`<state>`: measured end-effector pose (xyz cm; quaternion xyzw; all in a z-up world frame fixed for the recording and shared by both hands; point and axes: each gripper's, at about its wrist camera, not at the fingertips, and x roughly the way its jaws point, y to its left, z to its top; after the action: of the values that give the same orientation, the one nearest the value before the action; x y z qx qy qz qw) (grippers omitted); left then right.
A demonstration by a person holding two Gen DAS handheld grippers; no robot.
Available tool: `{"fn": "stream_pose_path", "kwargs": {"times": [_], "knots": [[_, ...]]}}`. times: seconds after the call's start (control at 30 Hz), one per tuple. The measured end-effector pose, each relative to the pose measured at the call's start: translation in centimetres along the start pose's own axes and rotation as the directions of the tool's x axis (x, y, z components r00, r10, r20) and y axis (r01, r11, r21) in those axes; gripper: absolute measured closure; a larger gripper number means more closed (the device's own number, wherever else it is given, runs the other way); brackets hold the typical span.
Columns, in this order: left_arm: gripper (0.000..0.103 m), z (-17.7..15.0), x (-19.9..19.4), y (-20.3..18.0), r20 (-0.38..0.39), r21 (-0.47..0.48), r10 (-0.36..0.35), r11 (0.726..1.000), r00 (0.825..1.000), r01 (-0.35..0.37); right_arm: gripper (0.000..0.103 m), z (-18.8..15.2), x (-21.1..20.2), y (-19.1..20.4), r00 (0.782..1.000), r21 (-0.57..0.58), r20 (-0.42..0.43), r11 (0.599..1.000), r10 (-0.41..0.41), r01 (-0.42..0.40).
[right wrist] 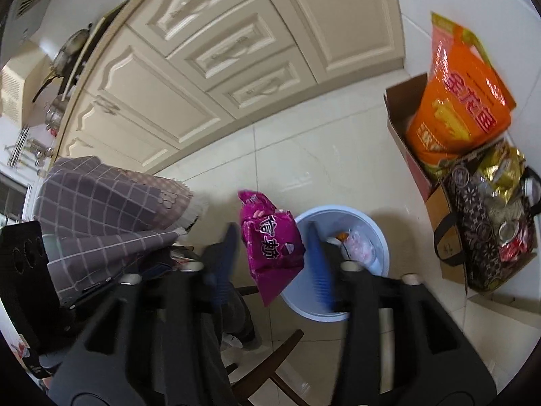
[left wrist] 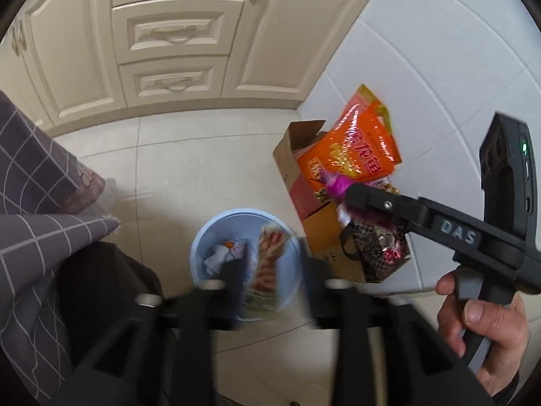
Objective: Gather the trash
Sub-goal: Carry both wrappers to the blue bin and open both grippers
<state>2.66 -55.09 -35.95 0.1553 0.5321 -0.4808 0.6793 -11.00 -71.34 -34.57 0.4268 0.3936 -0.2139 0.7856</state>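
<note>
Kitchen. Cream base cabinets point(left wrist: 175, 34) with raised-panel doors and a three-drawer stack run across 12 o'clock in the left wrist view; curved metal handles. Floor point(left wrist: 189, 155) is pale glossy tile with thin grout lines. White tiled wall point(left wrist: 422, 67) from 1 to 3 o'clock. Grey checked tablecloth point(left wrist: 37, 209) hangs at 9 o'clock. In the right wrist view, a countertop point(right wrist: 84, 64) with metal pots at 10 o'clock, range hood point(right wrist: 27, 3) at 11, dark wooden chair legs point(right wrist: 277, 365) at 6.
</note>
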Motion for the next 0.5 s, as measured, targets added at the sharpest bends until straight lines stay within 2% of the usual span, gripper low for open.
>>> {"fn": "stream_pose_path", "kwargs": {"times": [0.03,0.07,0.13,0.2,0.5], "knots": [[0.024,0.0,-0.3,0.2,0.016,-0.010,0.014,1.000,1.000,-0.014,0.028,-0.1,0.1,-0.2,1.000,0.012,0.000,1.000,-0.002,0.002],[0.019,0.0,-0.8,0.4,0.038,-0.014,0.032,0.999,0.999,-0.031,0.025,-0.1,0.1,-0.5,1.000,0.022,0.001,1.000,-0.008,0.008],[0.016,0.2,-1.9,0.5,0.065,-0.009,0.051,0.999,0.997,-0.050,0.011,-0.3,0.1,-0.8,1.000,0.034,0.008,0.999,-0.024,0.024],[0.014,0.3,-2.9,0.6,0.081,-0.011,0.078,0.997,0.994,-0.078,0.006,-0.3,-0.1,-0.8,0.999,0.038,0.015,0.998,-0.041,0.040],[0.010,0.5,-8.8,0.4,0.208,-0.042,0.125,0.992,0.970,-0.119,0.006,0.2,-1.4,1.6,0.997,-0.007,0.056,0.998,-0.061,0.061]]}}
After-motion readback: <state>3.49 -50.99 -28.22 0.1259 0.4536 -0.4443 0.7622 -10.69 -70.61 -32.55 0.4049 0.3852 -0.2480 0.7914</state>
